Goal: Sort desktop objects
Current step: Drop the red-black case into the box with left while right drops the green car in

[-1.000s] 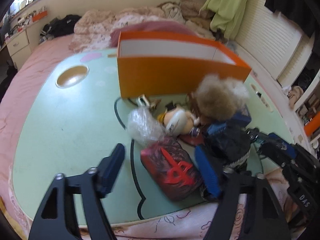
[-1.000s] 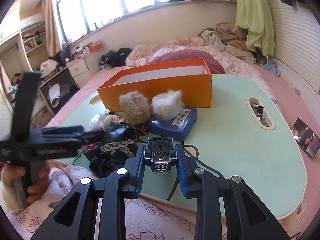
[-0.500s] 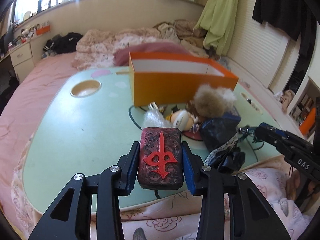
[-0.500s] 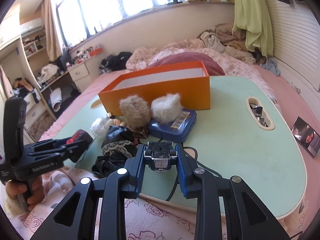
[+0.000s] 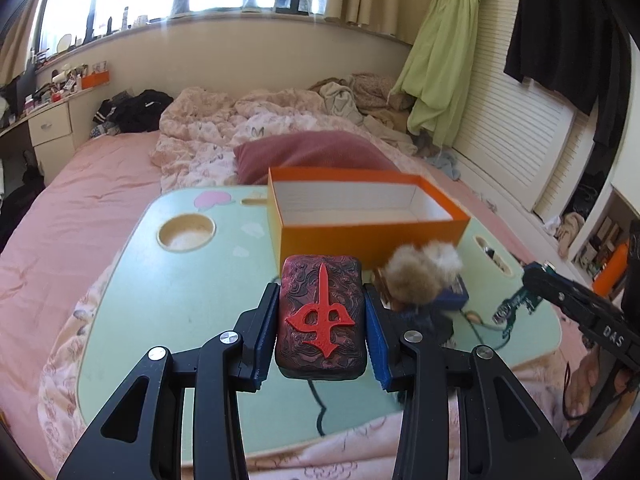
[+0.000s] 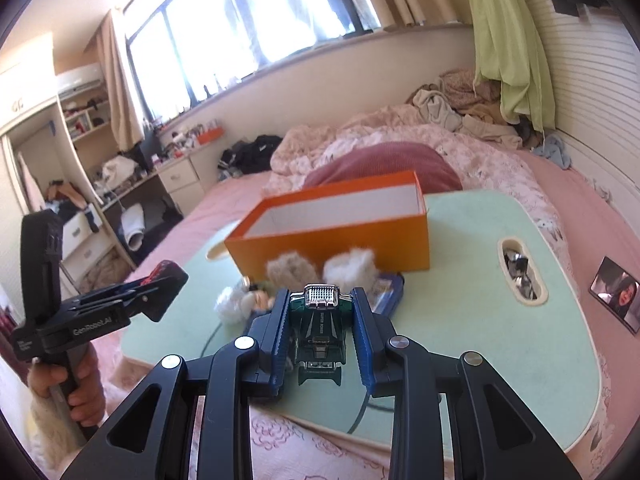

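Note:
My left gripper (image 5: 322, 320) is shut on a dark red block with a red symbol (image 5: 320, 316), held above the green table (image 5: 168, 300). It also shows in the right wrist view (image 6: 160, 292). My right gripper (image 6: 320, 328) is shut on a green toy car (image 6: 319, 328), held above the table's near edge; it shows in the left wrist view (image 5: 516, 308). An open orange box (image 5: 372, 224) (image 6: 336, 224) stands at the far side of the table, and looks empty inside. Two fur pompoms (image 5: 424, 272) (image 6: 320, 270) and a blue tin (image 6: 384, 292) lie before it.
The table stands on a pink bed (image 5: 80, 208) with a crumpled quilt and a maroon pillow (image 5: 312, 152). It has a round cup hole (image 5: 186, 232) and a slot holding clips (image 6: 520, 268). A black cable (image 5: 320, 412) and a small doll (image 6: 248, 300) lie by the pile.
My left gripper closed on the dark red block and lifted it off the table. Both grippers have risen, the right one still holding the toy car.

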`<action>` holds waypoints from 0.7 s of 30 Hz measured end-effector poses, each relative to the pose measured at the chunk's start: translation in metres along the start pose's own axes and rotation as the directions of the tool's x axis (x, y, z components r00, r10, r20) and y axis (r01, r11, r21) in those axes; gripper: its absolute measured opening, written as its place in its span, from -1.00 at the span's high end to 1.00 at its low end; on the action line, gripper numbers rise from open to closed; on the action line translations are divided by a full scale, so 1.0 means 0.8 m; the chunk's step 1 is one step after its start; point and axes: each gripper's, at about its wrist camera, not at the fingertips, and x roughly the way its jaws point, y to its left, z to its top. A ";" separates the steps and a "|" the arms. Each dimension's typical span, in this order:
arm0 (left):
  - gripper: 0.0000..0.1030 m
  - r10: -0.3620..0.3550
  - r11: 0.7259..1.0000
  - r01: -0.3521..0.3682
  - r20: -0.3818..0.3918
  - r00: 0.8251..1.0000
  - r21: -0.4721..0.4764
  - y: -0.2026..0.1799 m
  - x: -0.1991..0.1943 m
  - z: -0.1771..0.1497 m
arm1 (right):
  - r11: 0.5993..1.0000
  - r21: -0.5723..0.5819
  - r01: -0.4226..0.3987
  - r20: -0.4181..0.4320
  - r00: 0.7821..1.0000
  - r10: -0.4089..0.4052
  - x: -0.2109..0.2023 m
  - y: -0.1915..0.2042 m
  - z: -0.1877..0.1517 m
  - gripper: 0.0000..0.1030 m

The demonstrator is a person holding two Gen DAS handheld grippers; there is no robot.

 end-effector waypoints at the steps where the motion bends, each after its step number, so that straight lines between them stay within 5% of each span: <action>1: 0.21 -0.009 1.000 0.009 0.003 1.000 -0.014 0.002 0.003 0.010 | 1.000 0.006 -0.001 0.009 1.000 0.001 -0.002 -0.001 0.005 0.45; 5: 0.21 -0.051 0.999 0.051 0.000 0.999 -0.011 -0.009 0.023 0.049 | 1.000 0.006 0.008 0.039 0.999 -0.008 0.003 -0.005 0.036 0.45; 11: 0.21 0.006 0.999 -0.004 -0.032 0.999 0.044 -0.034 0.092 0.117 | 0.997 0.041 0.058 0.089 0.994 -0.061 0.056 -0.013 0.113 0.45; 16: 0.20 0.157 0.984 -0.153 -0.043 0.987 0.096 -0.035 0.155 0.132 | 0.990 0.071 0.123 0.013 0.992 -0.125 0.135 -0.031 0.145 0.44; 18: 0.16 0.136 0.989 -0.130 -0.078 0.988 0.074 -0.029 0.170 0.128 | 0.984 0.099 0.145 -0.043 0.989 -0.141 0.160 -0.039 0.141 0.36; 21: -0.03 0.101 0.994 -0.098 -0.080 0.992 0.044 -0.023 0.162 0.120 | 0.976 0.174 0.132 -0.080 0.990 -0.119 0.170 -0.052 0.130 -0.08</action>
